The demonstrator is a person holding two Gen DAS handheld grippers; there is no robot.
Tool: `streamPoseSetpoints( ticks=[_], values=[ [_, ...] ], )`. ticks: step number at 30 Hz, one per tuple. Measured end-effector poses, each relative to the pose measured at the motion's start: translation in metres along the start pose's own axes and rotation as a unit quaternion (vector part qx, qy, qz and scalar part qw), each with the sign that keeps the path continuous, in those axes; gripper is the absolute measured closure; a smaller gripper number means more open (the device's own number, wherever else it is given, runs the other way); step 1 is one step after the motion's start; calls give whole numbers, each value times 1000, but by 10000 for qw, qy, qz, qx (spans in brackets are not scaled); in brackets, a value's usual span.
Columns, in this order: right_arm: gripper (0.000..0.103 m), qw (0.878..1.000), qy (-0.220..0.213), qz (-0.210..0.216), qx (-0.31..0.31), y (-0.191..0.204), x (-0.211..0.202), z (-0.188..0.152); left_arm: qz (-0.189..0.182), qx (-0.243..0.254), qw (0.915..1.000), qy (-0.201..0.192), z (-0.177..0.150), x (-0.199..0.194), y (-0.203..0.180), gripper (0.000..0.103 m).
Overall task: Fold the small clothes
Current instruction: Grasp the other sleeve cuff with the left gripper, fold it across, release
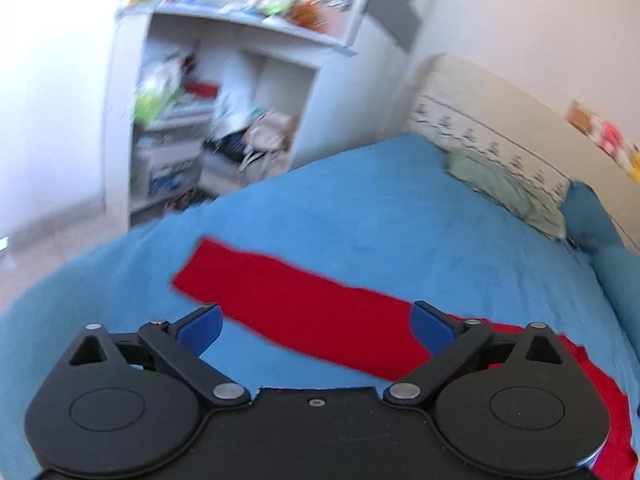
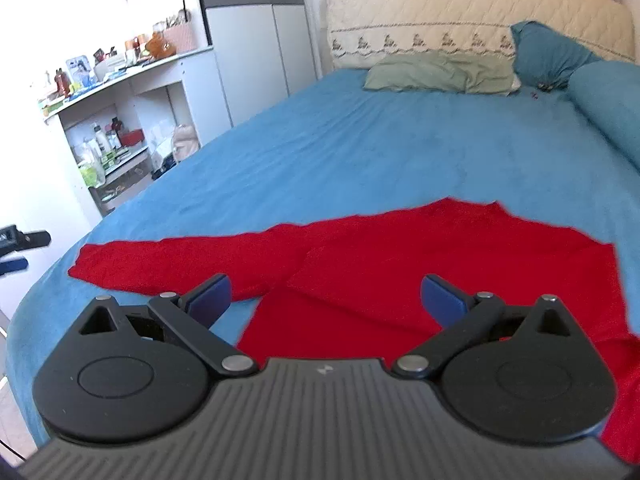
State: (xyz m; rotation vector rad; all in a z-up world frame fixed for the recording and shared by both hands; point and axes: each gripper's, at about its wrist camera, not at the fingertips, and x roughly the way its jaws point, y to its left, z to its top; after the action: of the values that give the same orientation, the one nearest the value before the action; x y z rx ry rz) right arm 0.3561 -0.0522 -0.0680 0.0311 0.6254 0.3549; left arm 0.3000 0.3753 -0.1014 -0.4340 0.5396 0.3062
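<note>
A red long-sleeved garment (image 2: 400, 264) lies flat on the blue bed cover (image 2: 360, 148), one sleeve (image 2: 180, 260) stretched out to the left. In the left wrist view the sleeve (image 1: 296, 304) runs diagonally between my fingers. My left gripper (image 1: 316, 328) is open and empty, hovering above the sleeve. My right gripper (image 2: 326, 300) is open and empty, hovering above the garment's body near the sleeve joint. The other gripper (image 2: 20, 246) shows at the far left edge of the right wrist view.
A green pillow (image 2: 440, 74) and blue pillows (image 2: 560, 56) lie at the headboard (image 2: 480, 4). A white shelf unit (image 2: 132, 120) full of small items stands left of the bed, with a wardrobe (image 2: 256, 40) beside it. The bed edge curves at left.
</note>
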Motion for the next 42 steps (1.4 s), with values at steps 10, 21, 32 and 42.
streamPoseSetpoints(
  ticks=[10,21,32,42],
  values=[
    [0,9994,245,-104,-228,9,51,-20,196,-1069,9931,440,-11,103,55,43],
    [0,9992,281,-231,-141,-11,73,-30,844,-869,9926,131,0,117,45,96],
    [0,9987,17,-460,232,-62,23,-21,87,707,9959,-562,32,52,-91,97],
    [0,9928,-365,-948,632,-155,-44,-18,-1745,1747,9690,-41,-40,43,-330,97]
  ],
)
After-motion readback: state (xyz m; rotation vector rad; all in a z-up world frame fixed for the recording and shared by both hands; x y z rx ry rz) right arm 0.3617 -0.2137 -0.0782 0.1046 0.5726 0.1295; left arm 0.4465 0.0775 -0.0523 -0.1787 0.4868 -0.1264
